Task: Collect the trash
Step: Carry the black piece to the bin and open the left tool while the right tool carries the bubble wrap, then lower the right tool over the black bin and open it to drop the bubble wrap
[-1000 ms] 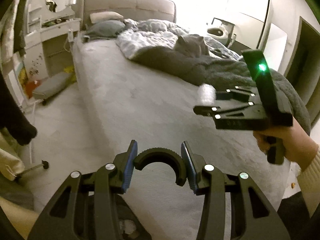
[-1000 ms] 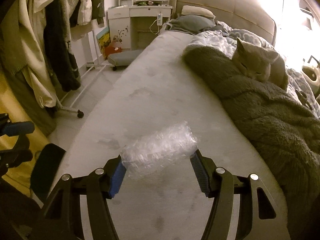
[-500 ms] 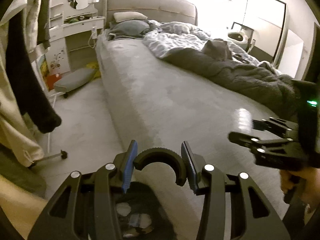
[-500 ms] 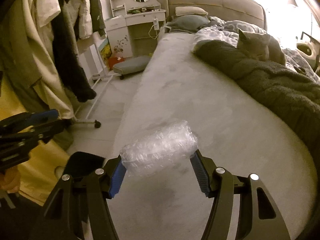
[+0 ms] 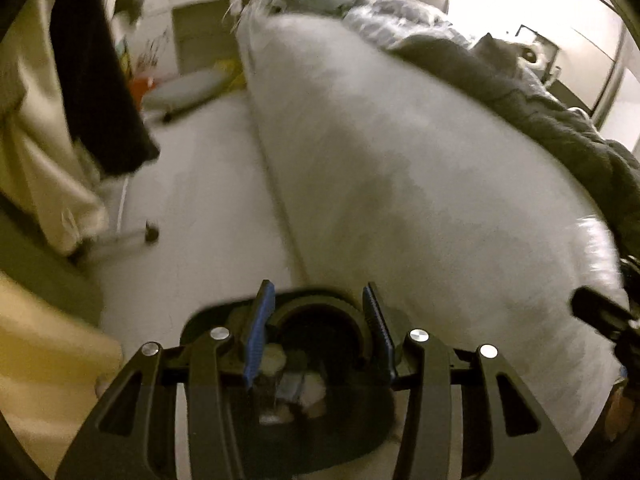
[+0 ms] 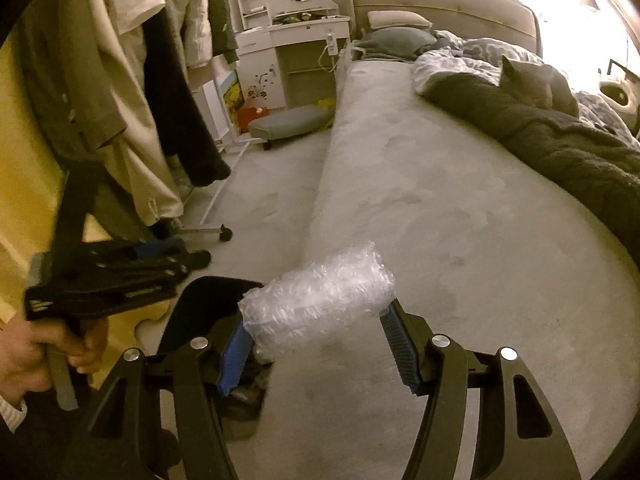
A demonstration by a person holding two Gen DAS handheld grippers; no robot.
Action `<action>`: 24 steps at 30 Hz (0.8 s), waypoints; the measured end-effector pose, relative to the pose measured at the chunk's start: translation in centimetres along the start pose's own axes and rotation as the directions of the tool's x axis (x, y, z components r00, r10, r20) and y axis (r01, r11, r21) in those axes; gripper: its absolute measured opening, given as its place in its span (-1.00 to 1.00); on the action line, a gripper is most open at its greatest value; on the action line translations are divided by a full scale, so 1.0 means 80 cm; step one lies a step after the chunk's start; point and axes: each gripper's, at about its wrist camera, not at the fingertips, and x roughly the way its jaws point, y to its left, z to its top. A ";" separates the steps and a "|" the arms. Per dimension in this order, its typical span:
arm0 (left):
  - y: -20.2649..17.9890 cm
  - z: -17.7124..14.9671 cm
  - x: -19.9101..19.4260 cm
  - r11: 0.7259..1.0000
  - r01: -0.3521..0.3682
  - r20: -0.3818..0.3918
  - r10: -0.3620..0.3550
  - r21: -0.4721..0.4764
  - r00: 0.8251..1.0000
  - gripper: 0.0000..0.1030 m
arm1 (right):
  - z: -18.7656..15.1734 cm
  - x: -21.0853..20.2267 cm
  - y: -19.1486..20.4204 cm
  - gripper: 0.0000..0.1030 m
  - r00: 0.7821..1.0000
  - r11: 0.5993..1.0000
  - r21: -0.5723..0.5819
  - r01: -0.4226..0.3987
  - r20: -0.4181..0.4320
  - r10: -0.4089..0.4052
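Between the right tongs [image 6: 316, 340], a roll of bubble wrap [image 6: 320, 296] is clamped above the bed's edge.
Left tongs [image 5: 316, 332] clench a black curved handle [image 5: 320, 310] of a dark bin [image 5: 304, 408] with scraps inside (blurred), hanging over the floor [image 5: 208, 184] beside the bed [image 6: 440, 208]; a grey cat [image 6: 536, 84] lies on the dark blanket [image 6: 560, 148], clothes [image 6: 132, 92] hang left.

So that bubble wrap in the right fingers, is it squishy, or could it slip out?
The bubble wrap looks soft: it is a crumpled roll of air pockets, so it probably gives under the blue fingers. It is likely very light for its bulk. Its glossy plastic could be slippery, though the ribbed pads should help hold it.
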 end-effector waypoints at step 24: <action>0.086 -0.109 0.051 0.997 0.021 -0.311 -0.042 -0.071 0.950 0.59 | 0.000 0.065 0.112 0.21 0.994 0.991 -0.123 -0.056 -0.103 0.044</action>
